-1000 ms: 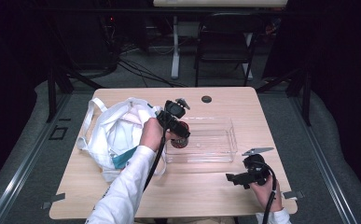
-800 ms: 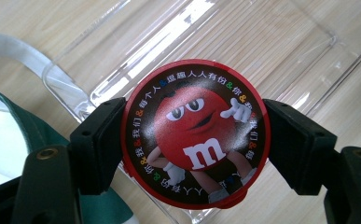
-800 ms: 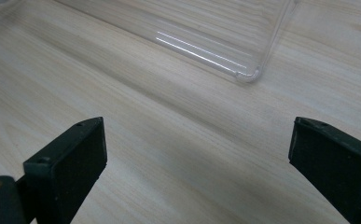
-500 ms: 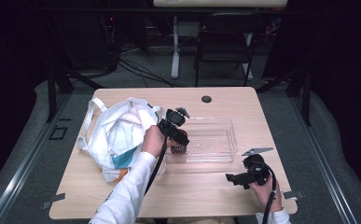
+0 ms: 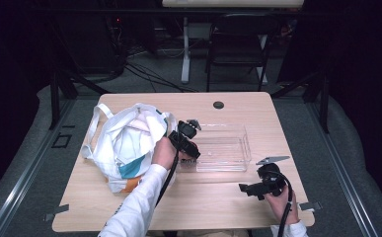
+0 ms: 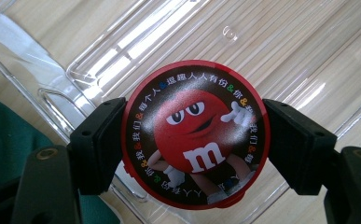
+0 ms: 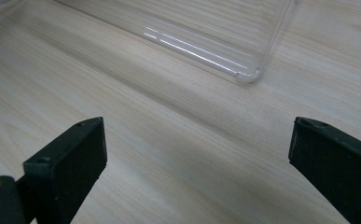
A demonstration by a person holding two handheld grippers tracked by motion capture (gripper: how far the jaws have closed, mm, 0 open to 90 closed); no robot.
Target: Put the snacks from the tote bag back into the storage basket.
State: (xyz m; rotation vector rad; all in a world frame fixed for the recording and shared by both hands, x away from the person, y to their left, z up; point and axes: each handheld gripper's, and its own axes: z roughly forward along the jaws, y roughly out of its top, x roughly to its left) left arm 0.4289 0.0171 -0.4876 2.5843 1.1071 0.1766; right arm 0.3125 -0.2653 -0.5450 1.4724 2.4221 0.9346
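My left gripper (image 6: 194, 140) is shut on a round red candy tin (image 6: 194, 133) with a red cartoon candy figure on its dark lid. It hangs over the left end of a clear plastic bin (image 6: 281, 51). In the high view the left gripper (image 5: 191, 152) sits at the left end of the clear plastic bin (image 5: 228, 147), beside a white tote bag (image 5: 124, 143). My right gripper (image 7: 199, 158) stands open over bare wood, near a corner of the bin (image 7: 250, 74). In the high view the right gripper (image 5: 243, 188) is at the table's front right.
The wooden table (image 5: 213, 207) has a dark round grommet (image 5: 218, 104) near its far edge. The tote bag lies crumpled at the left with teal and orange items inside. A chair (image 5: 238, 47) stands beyond the table.
My left gripper with the tin has moved down and toward the front, from above the bin's left end to its front left corner. The right gripper has stayed put.
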